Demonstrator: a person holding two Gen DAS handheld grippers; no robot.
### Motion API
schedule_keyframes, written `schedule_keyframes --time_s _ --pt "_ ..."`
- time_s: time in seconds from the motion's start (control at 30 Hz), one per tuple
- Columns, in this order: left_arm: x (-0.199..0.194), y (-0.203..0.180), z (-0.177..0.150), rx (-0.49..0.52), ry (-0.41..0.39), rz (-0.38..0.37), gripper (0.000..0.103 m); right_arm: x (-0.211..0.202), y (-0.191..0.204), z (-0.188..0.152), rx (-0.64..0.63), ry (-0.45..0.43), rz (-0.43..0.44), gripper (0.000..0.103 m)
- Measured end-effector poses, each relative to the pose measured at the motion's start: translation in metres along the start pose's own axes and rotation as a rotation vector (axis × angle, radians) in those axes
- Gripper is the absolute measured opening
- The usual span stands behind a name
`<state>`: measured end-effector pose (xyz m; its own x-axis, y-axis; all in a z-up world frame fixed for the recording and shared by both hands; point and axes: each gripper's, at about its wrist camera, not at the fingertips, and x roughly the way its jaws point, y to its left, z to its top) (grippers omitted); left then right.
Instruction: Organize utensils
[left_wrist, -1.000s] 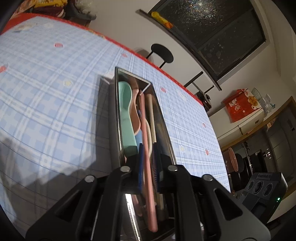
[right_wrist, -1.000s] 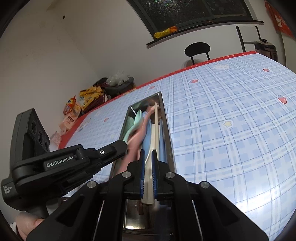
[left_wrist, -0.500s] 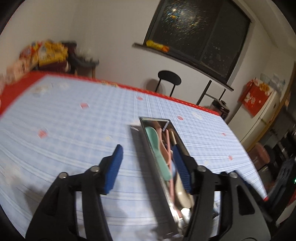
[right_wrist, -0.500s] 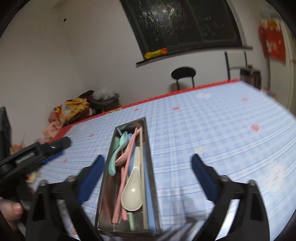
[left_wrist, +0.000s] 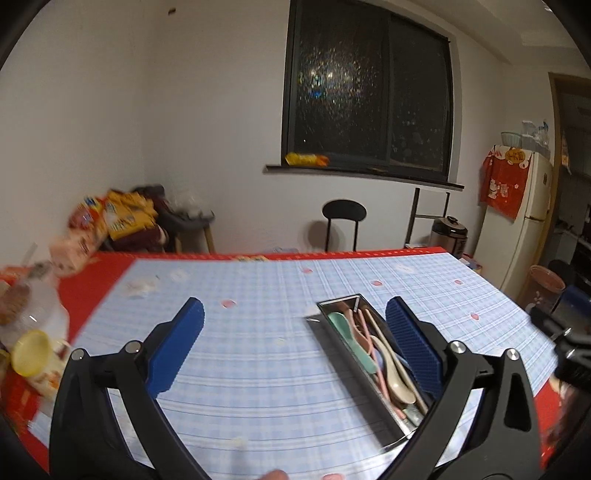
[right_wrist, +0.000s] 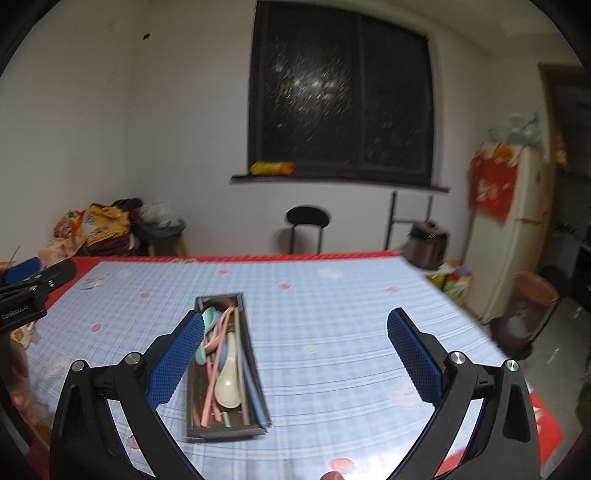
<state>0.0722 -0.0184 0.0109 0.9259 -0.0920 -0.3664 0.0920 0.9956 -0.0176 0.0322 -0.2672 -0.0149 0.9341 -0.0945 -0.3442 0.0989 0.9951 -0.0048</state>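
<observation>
A long metal utensil tray (right_wrist: 255, 373) lies on the blue plaid tablecloth (right_wrist: 332, 332). It holds a cream spoon (right_wrist: 228, 384), a mint spoon (right_wrist: 207, 320), pink chopsticks (right_wrist: 214, 369) and other utensils. The tray also shows in the left wrist view (left_wrist: 347, 363), behind my right finger. My left gripper (left_wrist: 295, 347) is open and empty, raised above the table. My right gripper (right_wrist: 295, 354) is open and empty, raised, with its left finger over the tray's left side.
A plastic jar with a yellow lid (left_wrist: 33, 354) and snack packs stand at the table's left edge. The left gripper's body (right_wrist: 29, 291) shows at the left of the right wrist view. A black chair (right_wrist: 307, 225), a fridge (right_wrist: 517, 229) and a bin (right_wrist: 528, 310) stand beyond the table.
Both grippers were shut on utensils low in the tray a second ago. They opened, let go and pulled back and up away from the tray.
</observation>
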Motion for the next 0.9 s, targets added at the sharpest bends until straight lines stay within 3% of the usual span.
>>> schedule_keyframes --time_s 0.33,0.57,0.9 --pt "-0.061 -0.008 0.001 0.114 -0.085 -0.060 0.097 -0.068 0.003 0.007 -0.041 -0.087 -0.116 0.097" --pt "-0.074 -0.020 -0.007 0.161 -0.101 -0.064 0.097 -0.081 0.002 0.006 -0.038 -0.085 -0.143 0.097" --pt "-0.076 -0.020 -0.007 0.153 -0.099 -0.068 0.097 -0.083 0.003 0.004 -0.046 -0.076 -0.174 0.097"
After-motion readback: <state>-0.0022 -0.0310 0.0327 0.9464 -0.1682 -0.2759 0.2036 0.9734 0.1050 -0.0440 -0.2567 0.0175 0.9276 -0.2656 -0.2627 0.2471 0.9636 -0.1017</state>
